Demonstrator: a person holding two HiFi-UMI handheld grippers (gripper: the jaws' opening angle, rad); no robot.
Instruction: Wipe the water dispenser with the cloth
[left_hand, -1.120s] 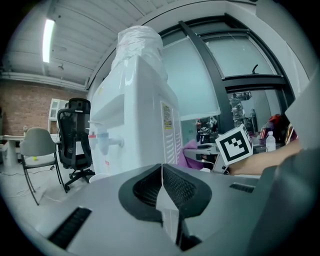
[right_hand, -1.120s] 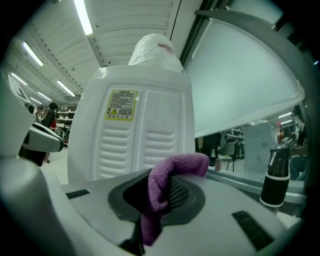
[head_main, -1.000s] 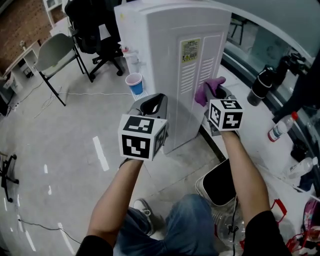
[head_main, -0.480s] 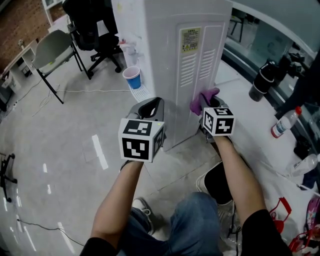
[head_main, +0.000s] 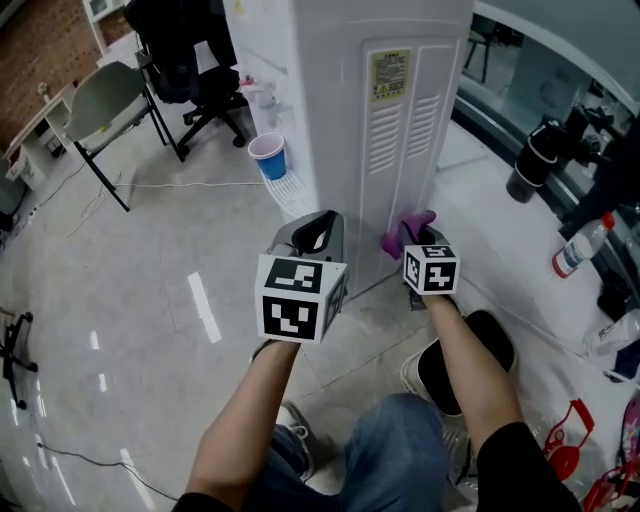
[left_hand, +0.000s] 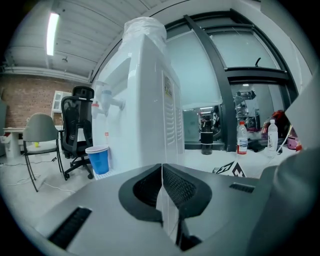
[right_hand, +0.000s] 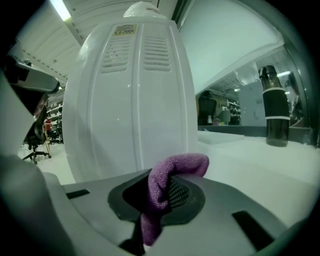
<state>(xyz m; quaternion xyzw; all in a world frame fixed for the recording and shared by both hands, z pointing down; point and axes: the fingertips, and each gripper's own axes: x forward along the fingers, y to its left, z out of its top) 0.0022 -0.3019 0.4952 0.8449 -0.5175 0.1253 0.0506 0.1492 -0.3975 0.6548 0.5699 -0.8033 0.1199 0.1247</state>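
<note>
Purple terry cloth (head_main: 404, 231): folded and bunched, near the base of the tall white plastic water dispenser (head_main: 375, 130).
Right gripper (head_main: 420, 243): jaws clamped on the cloth.
Left gripper (head_main: 316, 231): jaws pressed together, nothing between them.

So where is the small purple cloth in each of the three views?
Head view: right of centre, the small purple cloth in the right tool, low beside the tall white plastic water dispenser.
Left gripper view: not in it.
Right gripper view: bottom centre, clamped between the jaws.
Shared landmark: that dispenser, in all three views.
</note>
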